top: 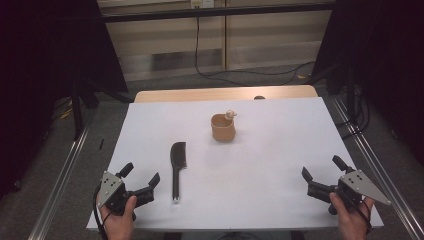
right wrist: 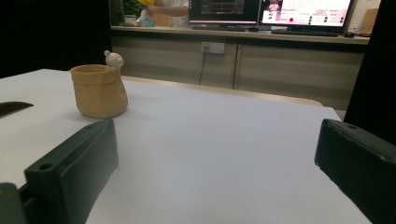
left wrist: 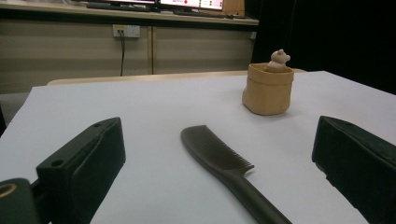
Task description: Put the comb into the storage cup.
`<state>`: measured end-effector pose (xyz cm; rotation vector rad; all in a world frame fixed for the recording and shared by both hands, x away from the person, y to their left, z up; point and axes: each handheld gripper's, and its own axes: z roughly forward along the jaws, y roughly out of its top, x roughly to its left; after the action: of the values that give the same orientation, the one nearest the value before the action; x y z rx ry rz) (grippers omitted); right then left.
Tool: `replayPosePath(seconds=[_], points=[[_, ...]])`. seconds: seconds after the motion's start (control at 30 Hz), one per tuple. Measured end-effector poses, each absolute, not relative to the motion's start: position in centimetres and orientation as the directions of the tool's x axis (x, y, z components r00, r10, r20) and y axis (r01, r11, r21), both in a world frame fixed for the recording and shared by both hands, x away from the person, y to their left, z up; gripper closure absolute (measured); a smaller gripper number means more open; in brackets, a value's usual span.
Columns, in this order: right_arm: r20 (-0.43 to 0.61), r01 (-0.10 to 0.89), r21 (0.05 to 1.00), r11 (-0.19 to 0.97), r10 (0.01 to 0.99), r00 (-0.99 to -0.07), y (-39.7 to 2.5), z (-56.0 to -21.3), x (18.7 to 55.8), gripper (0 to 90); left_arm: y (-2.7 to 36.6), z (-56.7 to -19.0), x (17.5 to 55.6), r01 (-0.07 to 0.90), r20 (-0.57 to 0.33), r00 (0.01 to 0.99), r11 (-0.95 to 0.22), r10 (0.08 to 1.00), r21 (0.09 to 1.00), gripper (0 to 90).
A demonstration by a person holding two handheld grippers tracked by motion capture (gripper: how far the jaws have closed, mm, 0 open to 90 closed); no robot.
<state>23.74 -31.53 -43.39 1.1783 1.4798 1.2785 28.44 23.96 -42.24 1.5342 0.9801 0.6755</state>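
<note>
Both hands sit low at the near edge of the tabletop (top: 280, 165), and the work on offer looks like the dark comb (top: 177, 167) and the tan pot (top: 223, 128) with its little figure on the rim. The comb lies flat, nearer the person than the pot and off to its left, teeth end toward the pot, handle pointing back to the near edge. The left hand-held gripper (top: 141, 175) rests just left of that handle, jaws spread wide and empty; in the left gripper view the comb (left wrist: 224, 175) runs right up between them with the pot (left wrist: 268, 88) beyond. The right hand-held gripper (top: 321, 167) waits well to the right of the pot and nearer the person, jaws likewise parted, nothing in them. My read: the left one takes the comb. To do it well, it should slide in low along the handle, straddle the handle across its narrow width rather than the teeth, and close squarely, because a thin flat thing on a smooth sheet may skid or pivot if pinched off-centre.
</note>
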Motion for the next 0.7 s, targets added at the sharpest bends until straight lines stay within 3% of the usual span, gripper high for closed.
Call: replayPosePath(seconds=[0.7], points=[[-0.013, 0.138, 0.989, 0.049, 0.967, -0.253, -31.44, -43.54, 23.84, 0.0, 23.29, -41.76, 29.43, 0.241, -0.115, 0.543, -0.024, 0.832, 0.97, 4.0]])
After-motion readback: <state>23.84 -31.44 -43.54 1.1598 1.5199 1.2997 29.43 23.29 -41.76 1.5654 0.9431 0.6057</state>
